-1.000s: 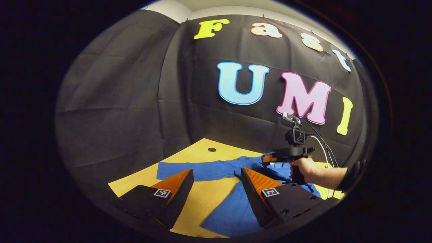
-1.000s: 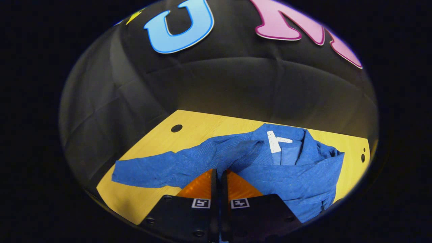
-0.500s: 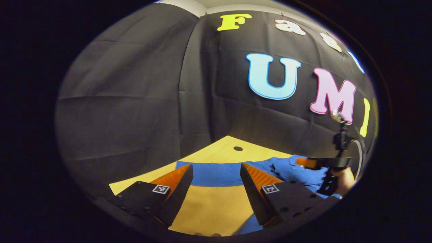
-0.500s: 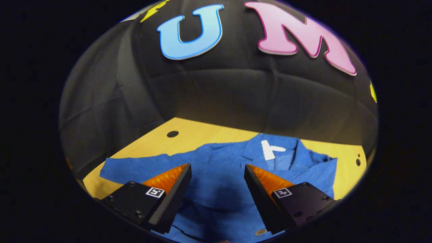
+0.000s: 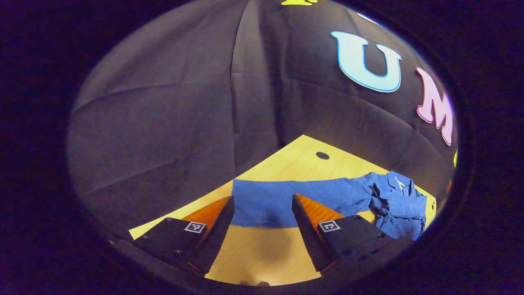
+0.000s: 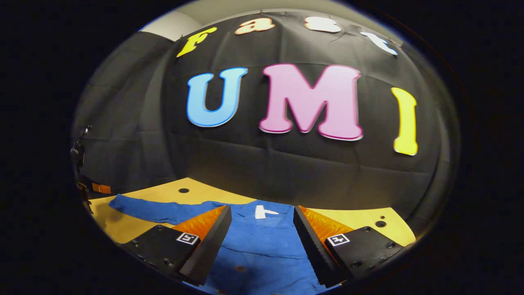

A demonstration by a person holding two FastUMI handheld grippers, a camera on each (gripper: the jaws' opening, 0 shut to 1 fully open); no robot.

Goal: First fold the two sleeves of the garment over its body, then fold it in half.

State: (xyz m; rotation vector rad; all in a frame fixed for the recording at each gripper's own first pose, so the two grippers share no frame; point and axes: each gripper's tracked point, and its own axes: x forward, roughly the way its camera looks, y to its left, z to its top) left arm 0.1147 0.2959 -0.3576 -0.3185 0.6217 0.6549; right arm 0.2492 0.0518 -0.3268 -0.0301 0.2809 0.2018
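A blue long-sleeved garment [image 6: 262, 241] lies on the yellow wooden table [image 6: 362, 214], collar and white label [image 6: 262, 212] toward the wall. One sleeve [image 5: 278, 200] stretches flat to the left; the body [image 5: 395, 205] looks bunched at the right. My left gripper [image 5: 262, 203] is open, just above the table, with that sleeve directly ahead of its fingertips. My right gripper [image 6: 262, 213] hovers open over the garment's body, below the collar, holding nothing. Part of the left gripper [image 6: 100, 188] shows at the far left, by the end of the sleeve [image 6: 139, 205].
The black cloth wall stands close behind the table. Small round holes [image 5: 322, 155] [image 6: 380, 224] mark the tabletop near its far corners. Bare table [image 5: 262, 254] lies between the sleeve and the front edge.
My right gripper went from shut to open, then drew back and tilted up from the garment. My left gripper swung left and came up to the outstretched sleeve, still open.
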